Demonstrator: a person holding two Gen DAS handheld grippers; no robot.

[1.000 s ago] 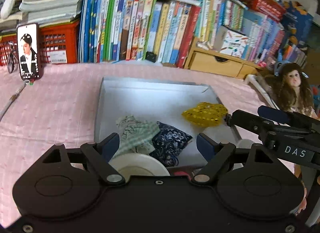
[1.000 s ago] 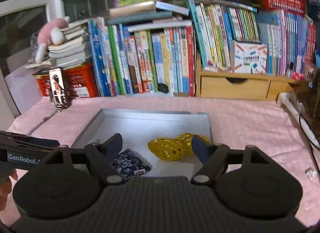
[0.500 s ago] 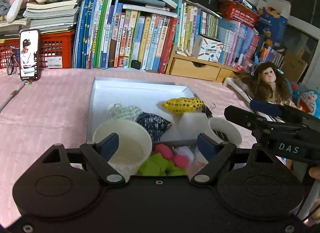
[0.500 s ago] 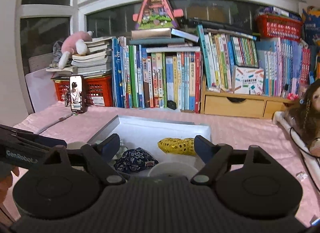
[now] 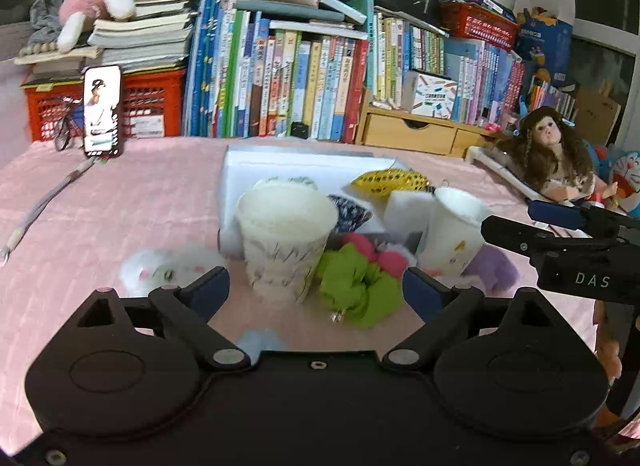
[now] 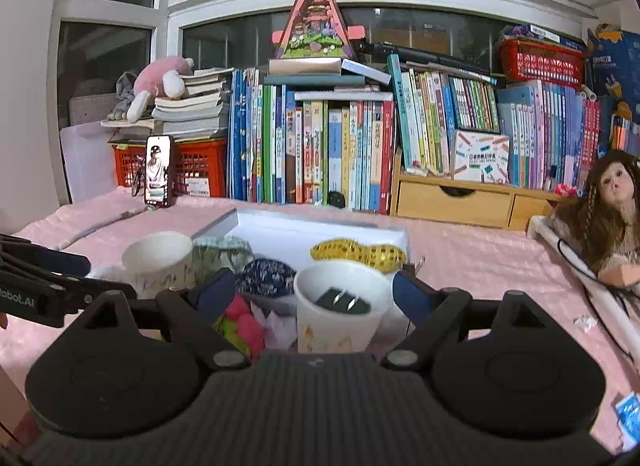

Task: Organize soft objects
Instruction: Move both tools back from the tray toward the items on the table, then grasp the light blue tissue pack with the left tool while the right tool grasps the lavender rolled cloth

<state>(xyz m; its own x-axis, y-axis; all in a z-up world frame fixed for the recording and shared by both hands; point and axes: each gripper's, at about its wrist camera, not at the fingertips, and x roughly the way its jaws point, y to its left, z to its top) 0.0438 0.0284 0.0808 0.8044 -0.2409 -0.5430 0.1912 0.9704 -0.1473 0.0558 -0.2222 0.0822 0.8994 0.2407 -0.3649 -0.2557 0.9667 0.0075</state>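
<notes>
We have drawn both claws, left claw (image 5: 316,286) and right claw (image 6: 308,292), back from the white tray (image 5: 240,177); both spread, empty; green scrunchie (image 5: 356,286), lower centre, remains unsorted.

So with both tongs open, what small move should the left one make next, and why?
Probably lower the left tongs onto the green scrunchie: it lies loose on the cloth beside the cup, outside the tray, and the jaws are open and empty right above it.
</notes>
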